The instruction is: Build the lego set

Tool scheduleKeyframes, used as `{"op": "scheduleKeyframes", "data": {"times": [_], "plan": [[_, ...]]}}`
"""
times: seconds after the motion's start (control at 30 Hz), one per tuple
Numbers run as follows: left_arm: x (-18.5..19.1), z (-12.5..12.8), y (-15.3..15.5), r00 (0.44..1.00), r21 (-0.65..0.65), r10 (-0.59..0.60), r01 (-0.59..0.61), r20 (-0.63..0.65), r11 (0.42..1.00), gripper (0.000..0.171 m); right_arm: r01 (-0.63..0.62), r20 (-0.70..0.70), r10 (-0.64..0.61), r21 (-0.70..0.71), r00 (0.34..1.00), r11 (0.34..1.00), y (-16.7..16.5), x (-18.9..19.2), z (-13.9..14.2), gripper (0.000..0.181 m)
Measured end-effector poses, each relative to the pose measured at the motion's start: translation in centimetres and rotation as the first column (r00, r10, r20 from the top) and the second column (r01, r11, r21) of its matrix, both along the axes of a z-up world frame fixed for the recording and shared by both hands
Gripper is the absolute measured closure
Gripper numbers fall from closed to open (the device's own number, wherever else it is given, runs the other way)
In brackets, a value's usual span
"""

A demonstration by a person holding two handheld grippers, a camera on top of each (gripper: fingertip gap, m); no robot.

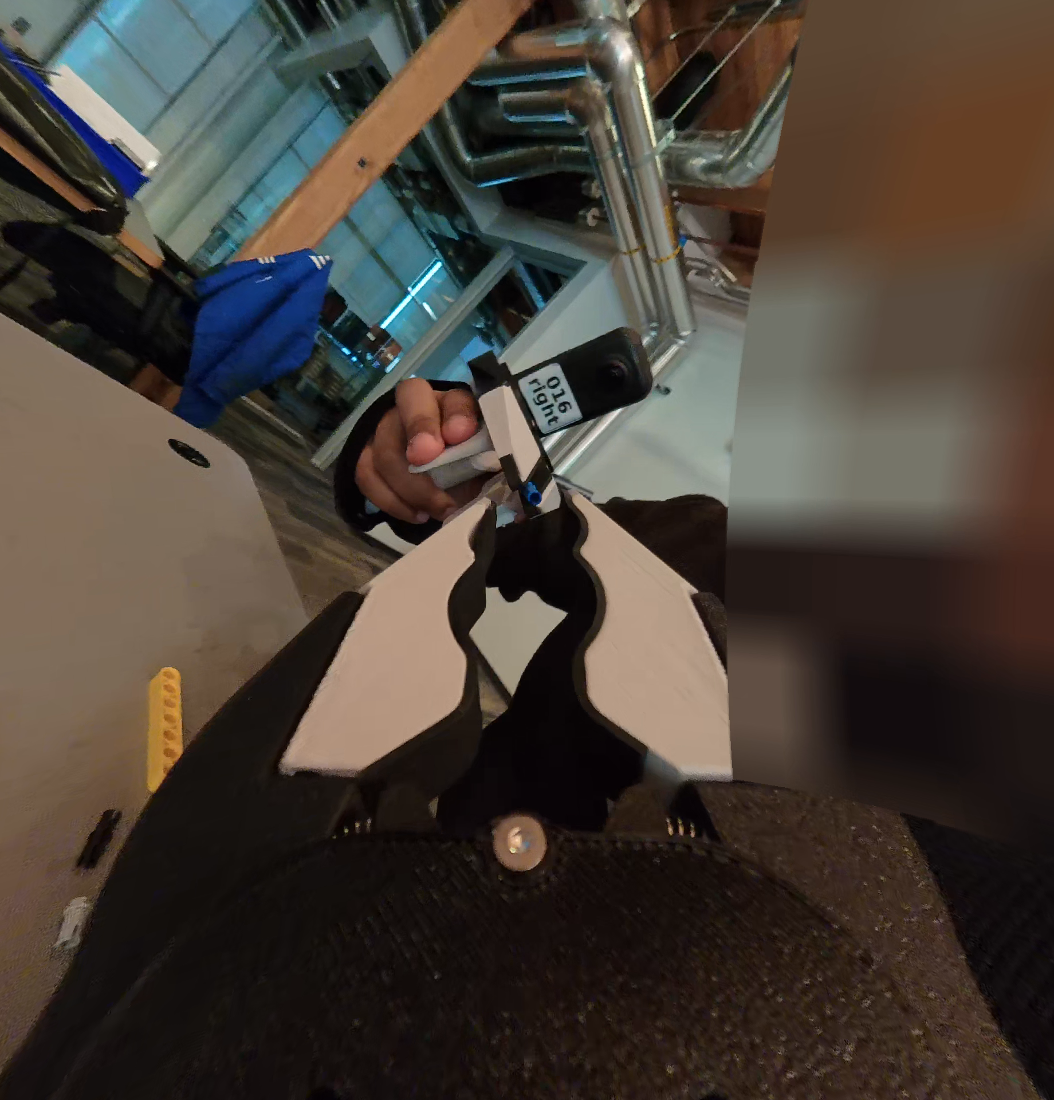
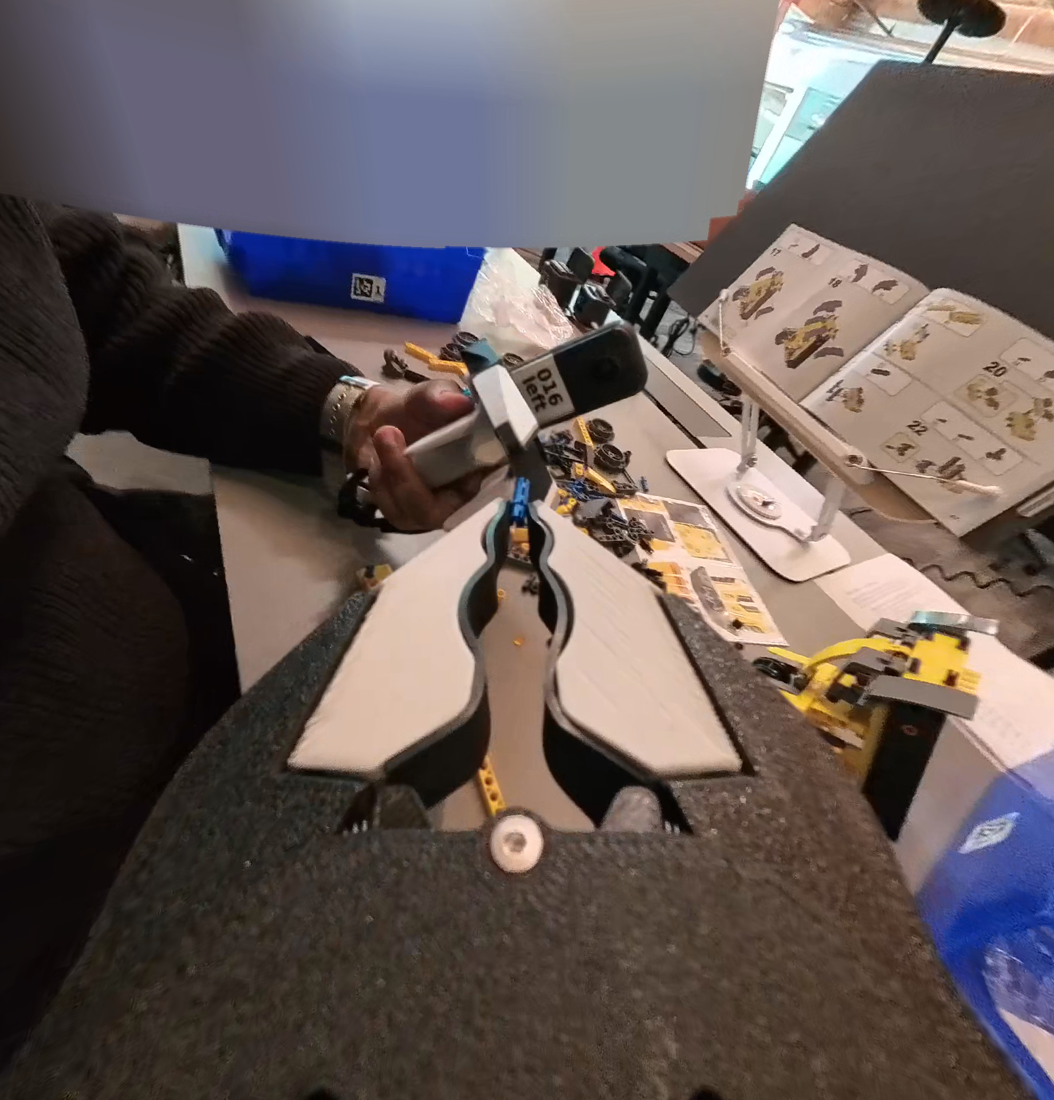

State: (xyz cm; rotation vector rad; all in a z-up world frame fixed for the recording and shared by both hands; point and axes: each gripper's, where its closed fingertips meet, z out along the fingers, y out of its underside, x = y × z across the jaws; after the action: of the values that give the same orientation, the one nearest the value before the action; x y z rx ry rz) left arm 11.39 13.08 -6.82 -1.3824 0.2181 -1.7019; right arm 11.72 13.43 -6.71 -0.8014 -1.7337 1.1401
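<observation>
Tabletop (image 2: 286, 536), grey, carries everything. Far end: blue bin (image 2: 358, 277). R side: open instruction booklet (image 2: 870, 381) on a white stand (image 2: 762, 506), w/ a dark panel behind it. Near R edge: part-built yellow/grey lego model (image 2: 858, 672) sitting on a black block. Mid tabletop: loose lego pile (image 2: 596, 470), black, yellow + blue bits, some lying on printed sheets (image 2: 685, 536).

Both grippers are held up above the tabletop, tips meeting. Right gripper (image 2: 517, 513): jaws nearly together, pinching a small blue pin (image 2: 519, 500) at the very tips; a small yellow bit sits just below it btwn the jaws. Left gripper (image 1: 527, 506): tips a little apart around a small white/grey piece (image 1: 507, 515); can't tell whether it really clamps it or just brackets it. In the left wrist view the blue pin (image 1: 533, 494) shows at the other gripper's tip, right beside the left one's tips.

A hand (image 2: 405, 458) w/ dark sleeve holds the left unit; another hand (image 1: 417, 452) holds the right unit.

Small stuff: yellow holed beam (image 1: 165, 726) flat on the tabletop, a black pin (image 1: 99, 839) and a grey pin (image 1: 72, 922) near it.
</observation>
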Motion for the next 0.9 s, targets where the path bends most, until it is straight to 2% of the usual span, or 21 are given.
{"op": "scheduleKeyframes", "data": {"times": [0.13,0.4,0.5,0.77,0.9], "plan": [[0.3,-0.1,-0.1,1.0,0.002,-0.005,0.005,-0.018,1.0,0.153,0.027,-0.002,-0.027,0.068,1.0,0.997,0.1,-0.1,-0.4,0.176],[0.7,-0.5,0.0,0.999,-0.006,-0.006,0.006,-0.036,1.0,0.164,0.041,-0.013,-0.04,0.151,0.999,0.988,-0.1,-0.3,-0.7,0.176],[0.7,-0.3,0.0,1.0,-0.001,-0.001,0.001,-0.026,1.0,0.171,0.044,-0.012,-0.043,0.158,0.999,0.986,-0.1,-0.3,-0.7,0.176],[1.7,0.0,-0.9,0.998,0.016,-0.065,0.065,0.003,0.998,0.171,0.01,-0.102,0.005,0.143,0.995,0.99,-1.1,0.1,0.3,0.169],[1.7,0.3,-1.1,0.997,0.033,-0.071,0.071,0.012,0.997,0.171,-0.016,-0.095,0.029,0.138,0.995,0.99,-1.6,0.1,0.4,0.175]]}}
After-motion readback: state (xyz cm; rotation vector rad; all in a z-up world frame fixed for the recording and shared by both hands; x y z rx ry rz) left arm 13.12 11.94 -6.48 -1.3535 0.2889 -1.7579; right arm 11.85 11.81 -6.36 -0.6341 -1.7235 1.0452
